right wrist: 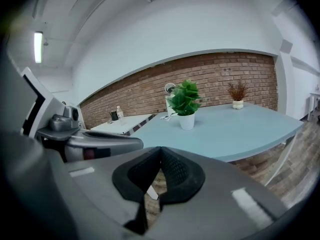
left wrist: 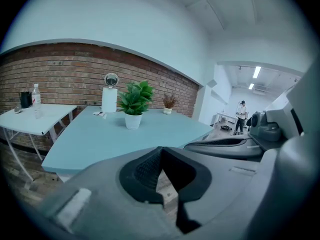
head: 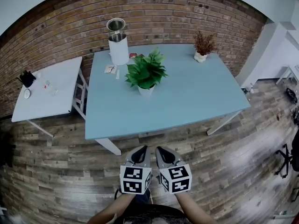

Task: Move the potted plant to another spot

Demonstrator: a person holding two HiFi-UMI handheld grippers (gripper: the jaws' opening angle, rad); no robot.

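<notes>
Both pairs of fingers are shut and empty: my left fingers (head: 139, 156) and right fingers (head: 167, 156) hang side by side, short of the blue surface (head: 196, 99). The potted plant (head: 145, 73) stands well ahead, untouched. Approach is the step, I judge; next I reach across, open up and flank its base.

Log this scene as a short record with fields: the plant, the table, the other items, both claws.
potted plant: green, upright in a white pot, untouched
stands on: blue table, left of its middle
also on the table: white canister at the back left; dried plant at the back right
side table: white, to the left, with small items on it
left claw: shut, empty, over the floor short of the table
right claw: shut, empty, beside the left claw
</notes>
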